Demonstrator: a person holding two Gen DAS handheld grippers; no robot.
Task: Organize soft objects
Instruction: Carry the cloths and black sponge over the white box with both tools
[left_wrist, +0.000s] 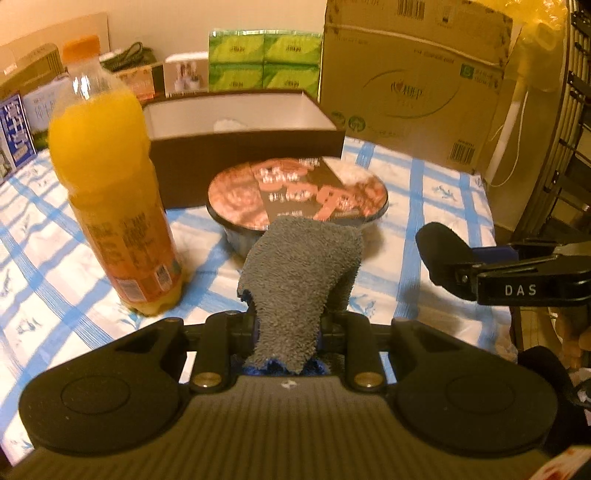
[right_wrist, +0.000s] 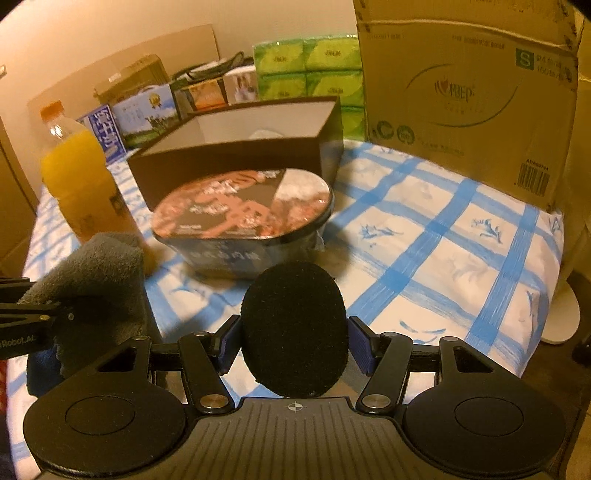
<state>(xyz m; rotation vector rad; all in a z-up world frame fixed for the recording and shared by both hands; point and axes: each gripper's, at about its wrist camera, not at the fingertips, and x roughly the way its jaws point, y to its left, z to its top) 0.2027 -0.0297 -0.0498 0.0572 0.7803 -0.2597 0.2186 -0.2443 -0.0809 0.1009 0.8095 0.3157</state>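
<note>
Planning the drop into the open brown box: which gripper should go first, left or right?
Probably the left. The left gripper, holding the grey towel, faces the brown box straight ahead. The right gripper, holding the black sponge, sees it off to its left.

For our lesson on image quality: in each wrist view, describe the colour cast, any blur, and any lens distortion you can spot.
Left wrist view: warm yellow-orange cast; the orange juice bottle looks soft and smeared; the blue-checked tablecloth lines bow outward. Right wrist view: same cast, dark vignetted corners; the brown open box edges curve; the black foam pad is sharper than the background.
</note>
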